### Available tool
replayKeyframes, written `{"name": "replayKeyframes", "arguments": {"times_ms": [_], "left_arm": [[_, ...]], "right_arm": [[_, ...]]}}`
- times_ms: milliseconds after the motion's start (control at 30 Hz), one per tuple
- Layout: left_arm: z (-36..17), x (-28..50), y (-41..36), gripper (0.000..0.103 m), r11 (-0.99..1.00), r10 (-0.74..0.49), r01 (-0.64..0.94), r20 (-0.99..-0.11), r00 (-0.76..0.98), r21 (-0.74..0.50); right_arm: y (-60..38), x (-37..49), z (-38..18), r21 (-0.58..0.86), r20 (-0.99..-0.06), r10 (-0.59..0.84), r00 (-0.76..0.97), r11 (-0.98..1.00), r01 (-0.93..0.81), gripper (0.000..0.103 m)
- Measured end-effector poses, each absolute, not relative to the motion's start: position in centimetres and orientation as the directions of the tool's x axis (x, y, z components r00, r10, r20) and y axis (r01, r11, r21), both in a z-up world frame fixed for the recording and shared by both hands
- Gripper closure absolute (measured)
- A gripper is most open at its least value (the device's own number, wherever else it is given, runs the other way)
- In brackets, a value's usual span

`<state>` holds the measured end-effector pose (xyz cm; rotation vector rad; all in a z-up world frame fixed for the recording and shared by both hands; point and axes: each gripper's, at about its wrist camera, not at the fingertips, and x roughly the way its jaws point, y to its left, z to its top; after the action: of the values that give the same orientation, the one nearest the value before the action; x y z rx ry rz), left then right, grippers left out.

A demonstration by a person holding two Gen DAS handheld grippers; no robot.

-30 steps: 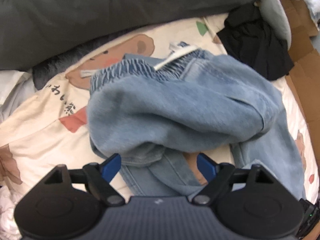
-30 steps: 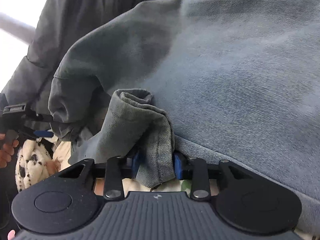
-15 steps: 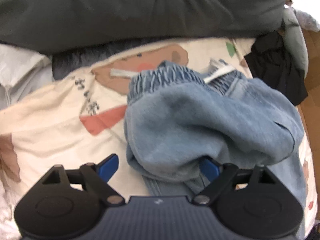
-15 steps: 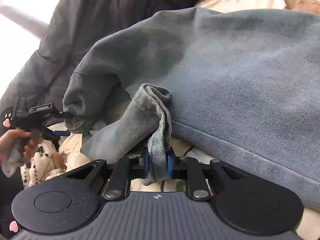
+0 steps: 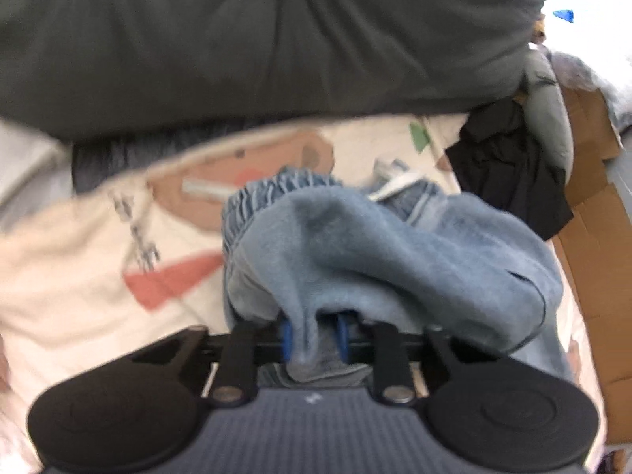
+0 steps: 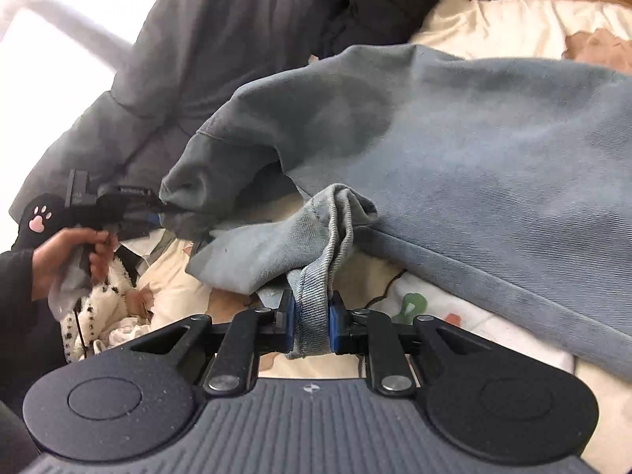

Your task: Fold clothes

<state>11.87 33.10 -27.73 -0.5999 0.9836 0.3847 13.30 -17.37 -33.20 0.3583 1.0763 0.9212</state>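
- Soft daylight, blown out white left of the grey duvet (image 6: 221,39) in the right wrist view.
- Left wrist view motion-blurred throughout.
- Fisheye bending at edges.

We are in a home bedroom, on a bed. Under us lies a cream cotton bedsheet printed with brown cartoon bears (image 5: 79,276), with a puffy dark grey quilted duvet (image 5: 256,39) bunched along its far side. Loose clothes lie about: light blue denim trousers with an elastic waistband (image 5: 395,260), a crumpled black garment (image 5: 509,166) and a white fleece with black spots (image 6: 98,308). Flattened brown cardboard (image 5: 596,229) lines the bed's edge.
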Motion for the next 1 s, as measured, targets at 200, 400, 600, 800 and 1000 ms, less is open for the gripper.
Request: {"name": "replayKeyframes", "arguments": {"times_ms": [200, 400, 600, 800, 1000], "left_arm": [[-24.2, 12.6, 34.0, 0.095, 0.787, 0.097, -0.554, -0.832, 0.546, -0.272], [-22.3, 13.7, 34.9, 0.096, 0.804, 0.114, -0.534, -0.815, 0.568, -0.259], [-20.5, 14.6, 35.6, 0.096, 0.818, 0.132, -0.520, -0.800, 0.585, -0.245], [-18.8, 15.7, 35.8, 0.096, 0.836, 0.132, -0.494, -0.787, 0.603, -0.238], [-18.5, 16.1, 35.7, 0.096, 0.837, 0.137, -0.495, -0.786, 0.603, -0.233]], "right_arm": [[-20.4, 12.5, -32.1, 0.624, -0.640, 0.745, 0.190, 0.648, -0.437, 0.100], [-20.8, 12.2, -32.4, 0.618, -0.654, 0.730, 0.196, 0.666, -0.418, 0.100], [-22.6, 12.3, -31.9, 0.564, -0.711, 0.665, 0.227, 0.733, -0.381, 0.100], [-28.4, 11.7, -30.4, 0.486, -0.770, 0.573, 0.281, 0.812, -0.324, 0.100], [-34.4, 10.4, -27.7, 0.397, -0.813, 0.470, 0.343, 0.879, -0.263, 0.100]]}}
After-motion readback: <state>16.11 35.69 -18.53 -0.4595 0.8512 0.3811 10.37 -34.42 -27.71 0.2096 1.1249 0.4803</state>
